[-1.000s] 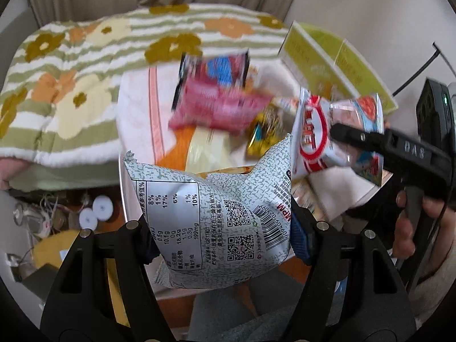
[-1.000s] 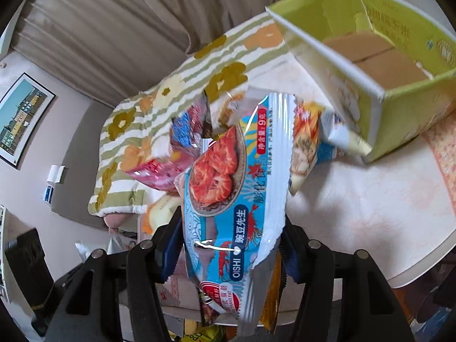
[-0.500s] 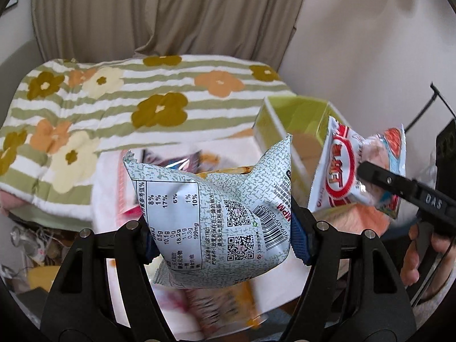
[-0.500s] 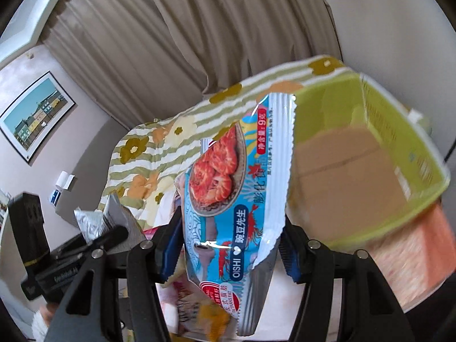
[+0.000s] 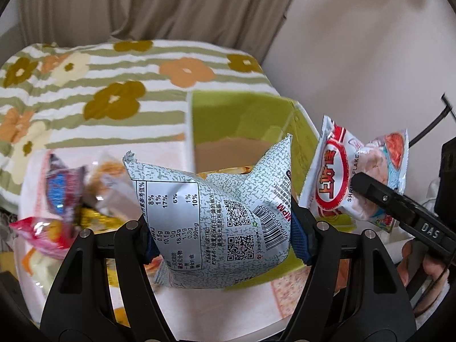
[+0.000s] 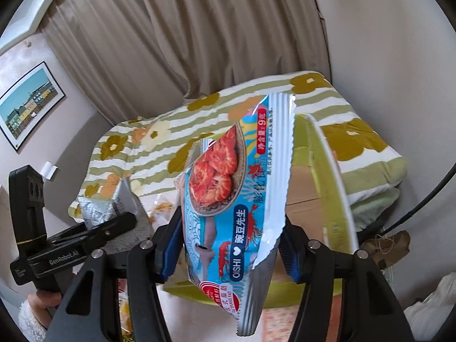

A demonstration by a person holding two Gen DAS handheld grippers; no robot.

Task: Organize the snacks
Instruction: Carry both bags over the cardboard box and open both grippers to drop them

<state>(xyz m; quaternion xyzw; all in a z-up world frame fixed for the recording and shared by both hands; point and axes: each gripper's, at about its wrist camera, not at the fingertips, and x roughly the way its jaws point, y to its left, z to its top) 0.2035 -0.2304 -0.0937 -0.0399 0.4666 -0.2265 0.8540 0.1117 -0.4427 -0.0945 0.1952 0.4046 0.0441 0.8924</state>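
Note:
My left gripper [image 5: 225, 233] is shut on a puffy grey-white snack bag [image 5: 211, 216] showing a nutrition table and barcodes, held in the air in front of the open green cardboard box [image 5: 242, 119]. In the right wrist view, my right gripper [image 6: 230, 242] is shut on a blue shrimp-cracker packet [image 6: 239, 188], which hangs over the near side of the same green box [image 6: 333, 171]. The shrimp packet [image 5: 362, 168] also appears right of the box in the left wrist view, and the grey-white bag [image 6: 114, 208] shows at the left in the right wrist view.
Several loose snack packs [image 5: 62, 196] lie on the white table [image 5: 199, 307] left of the box. A bed with a flowered striped blanket [image 5: 99, 85] lies behind, with curtains [image 6: 185, 42] and a wall beyond. A person's hand [image 5: 419, 268] holds the right gripper's handle.
Both grippers have swung with their packets from over the snack pile toward the green box, which now sits directly ahead. Neither grip has changed.

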